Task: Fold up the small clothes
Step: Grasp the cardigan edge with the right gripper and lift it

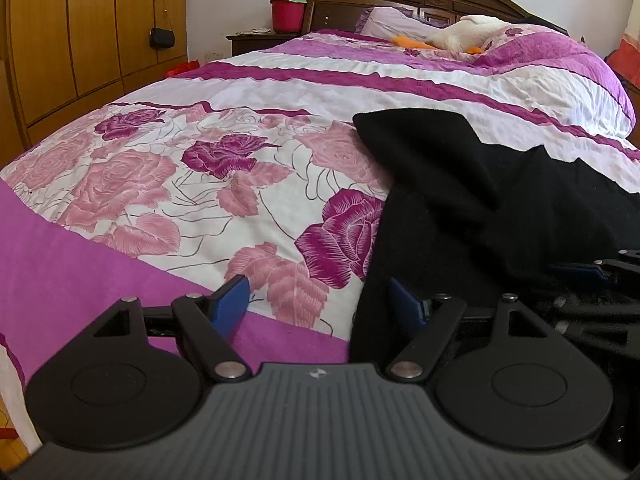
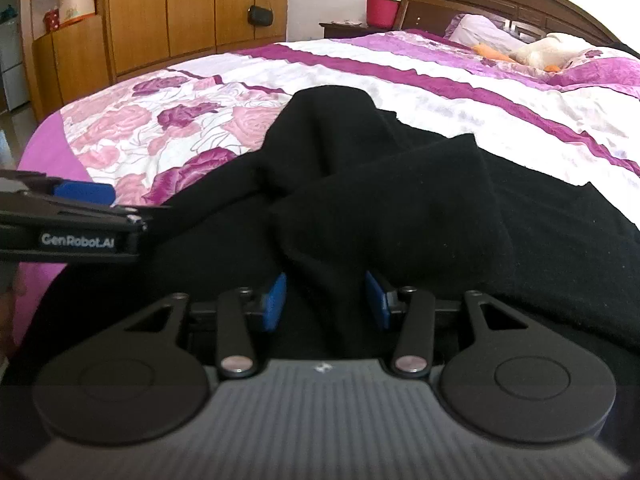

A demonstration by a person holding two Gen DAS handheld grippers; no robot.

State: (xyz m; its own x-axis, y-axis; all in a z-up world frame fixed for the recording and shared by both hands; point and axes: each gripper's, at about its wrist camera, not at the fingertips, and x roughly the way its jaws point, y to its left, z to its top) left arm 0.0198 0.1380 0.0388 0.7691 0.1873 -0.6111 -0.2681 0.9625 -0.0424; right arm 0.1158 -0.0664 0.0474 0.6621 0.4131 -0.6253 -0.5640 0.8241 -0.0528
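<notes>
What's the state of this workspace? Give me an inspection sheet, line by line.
Surface: bed with floral quilt, lightly wrinkled.
Job's things: black garment, crumpled and unfolded, at the near edge.
Clutter: plush toy and pillow by the headboard.
Grippers: left gripper open, at the garment's edge; right gripper astride a fabric ridge, grip unclear.
Cables: nothing seen.
Surroundings: wooden wardrobe with a black bag hanging on it; red bucket on the nightstand.

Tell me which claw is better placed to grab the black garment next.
Right. The right claw already straddles a raised fold of the black knit garment. The left claw stands wide at the garment's edge, half over the floral bedspread.
</notes>
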